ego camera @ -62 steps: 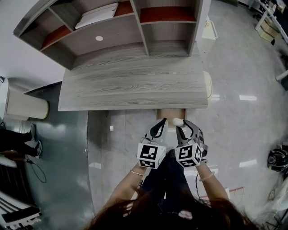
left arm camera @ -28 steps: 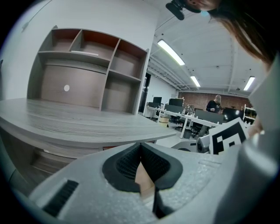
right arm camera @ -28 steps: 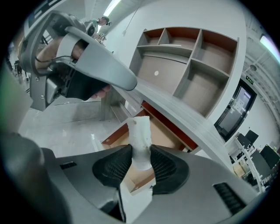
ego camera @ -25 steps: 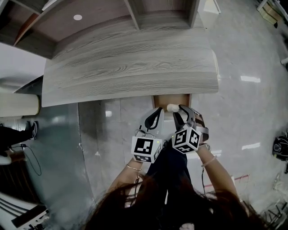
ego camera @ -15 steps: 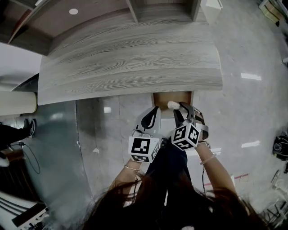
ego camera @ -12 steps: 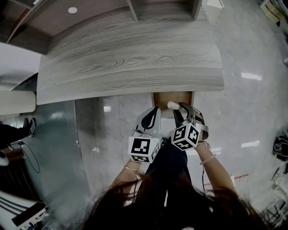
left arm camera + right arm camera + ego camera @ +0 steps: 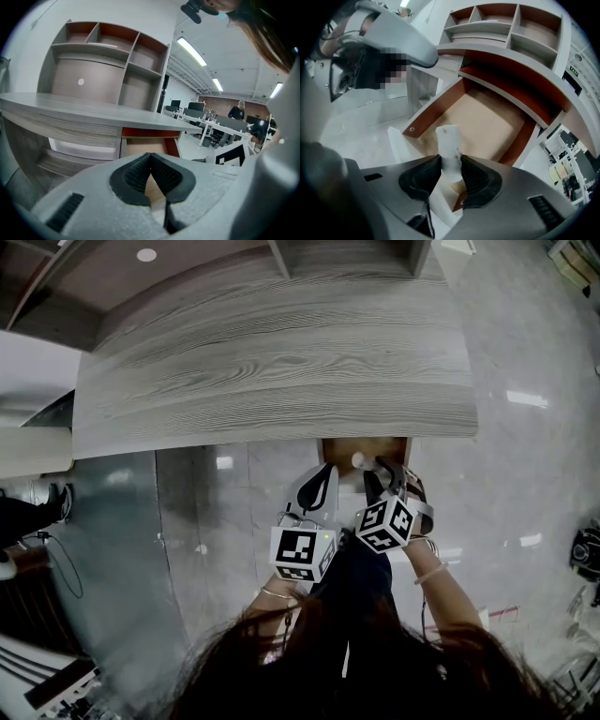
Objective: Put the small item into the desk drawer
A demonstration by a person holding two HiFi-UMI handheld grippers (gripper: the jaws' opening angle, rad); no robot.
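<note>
While the desk (image 7: 281, 362) is filling the head view, the right claw (image 7: 375, 465) is holding a small white item (image 7: 359, 459) over the open drawer (image 7: 367, 446), the left claw (image 7: 326, 472) hanging just beside. In the left gripper view, that claw's jaws are pressing together. In the right gripper view, pads (image 7: 476, 180) are clamping the item (image 7: 449, 143) upright above the drawer (image 7: 487, 117).
</note>
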